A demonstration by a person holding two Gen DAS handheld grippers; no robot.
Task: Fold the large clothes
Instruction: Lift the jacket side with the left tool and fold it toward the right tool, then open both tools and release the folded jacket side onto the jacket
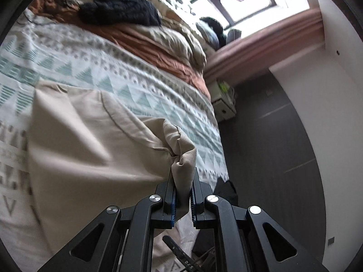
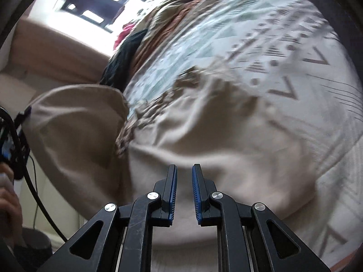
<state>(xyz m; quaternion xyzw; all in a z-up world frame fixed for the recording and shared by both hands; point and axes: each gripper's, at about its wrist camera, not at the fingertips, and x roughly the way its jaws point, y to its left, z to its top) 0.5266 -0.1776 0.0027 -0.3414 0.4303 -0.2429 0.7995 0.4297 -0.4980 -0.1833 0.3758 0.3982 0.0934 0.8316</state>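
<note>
1. Left gripper [image 1: 183, 189] sits nearest the lens at 6 o'clock of the left wrist view, blue pads clamped on a bunched corner of the beige garment [image 1: 90, 136].
2. Beige garment spreads from the pinch toward 9–10 o'clock over the patterned bedspread [image 1: 68, 63]; long axis looks to run roughly 4 to 10 o'clock.
3. Right gripper [image 2: 184, 189] is nearly closed with a narrow slot between the pads. Cloth lies behind that slot; whether any is pinched can't be told, blur is heavy.
4. Coming move likely turns on the left hand's held corner: free cloth lies at 10 o'clock from those fingers, so the fold probably carries that way.
5. Only the right wrist view shows the left gripper's rig and a hand [image 2: 9, 195] at 9 o'clock, plus the garment's lifted fold. Only the left view shows the floor [image 1: 272, 147] and a dark knit [image 1: 122, 4] at 11 o'clock.
</note>
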